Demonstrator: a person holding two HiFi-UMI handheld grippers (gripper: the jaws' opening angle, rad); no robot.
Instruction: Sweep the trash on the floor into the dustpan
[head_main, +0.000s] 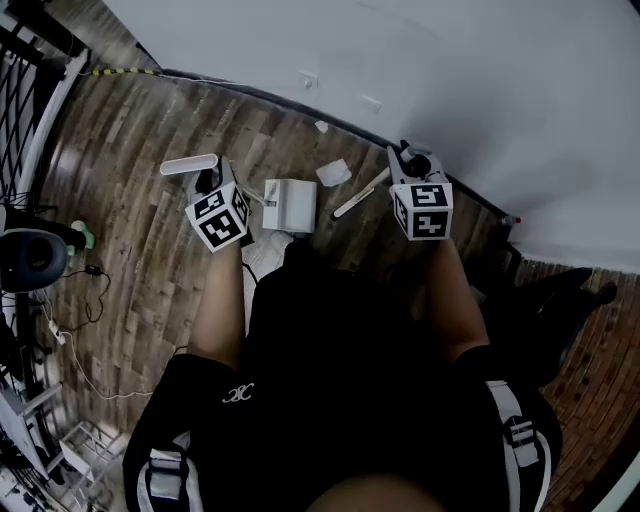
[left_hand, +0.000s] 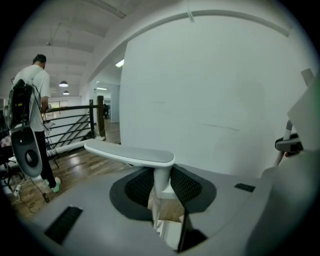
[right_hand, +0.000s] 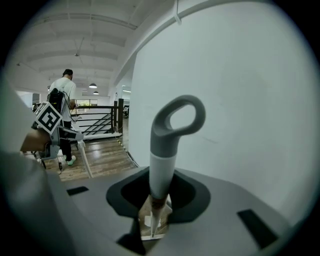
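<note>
Left gripper (left_hand: 161, 187): jaws clamped on dustpan handle (left_hand: 131, 152). Right gripper (right_hand: 157, 192): jaws clamped on broom handle (right_hand: 167, 150). Dustpan (head_main: 290, 205) on wood floor (head_main: 130, 250); paper scrap (head_main: 333, 172) just beside.

**Three cameras on one corner of floor and wall**

The head view is taken from above the person and is directed steeply down. The wooden floor (head_main: 140, 230), the foot of the white wall (head_main: 450, 70), the left gripper (head_main: 207, 182) and the right gripper (head_main: 408, 160) are seen in it.

Each gripper view is taken along its own jaws, roughly level and very near. A white handle (left_hand: 131, 154) is met closely in the left one, a grey loop handle (right_hand: 172, 131) in the right one.

The wall, a railing (left_hand: 70, 125) and a standing person (left_hand: 32, 95) are shared by both gripper views.
</note>
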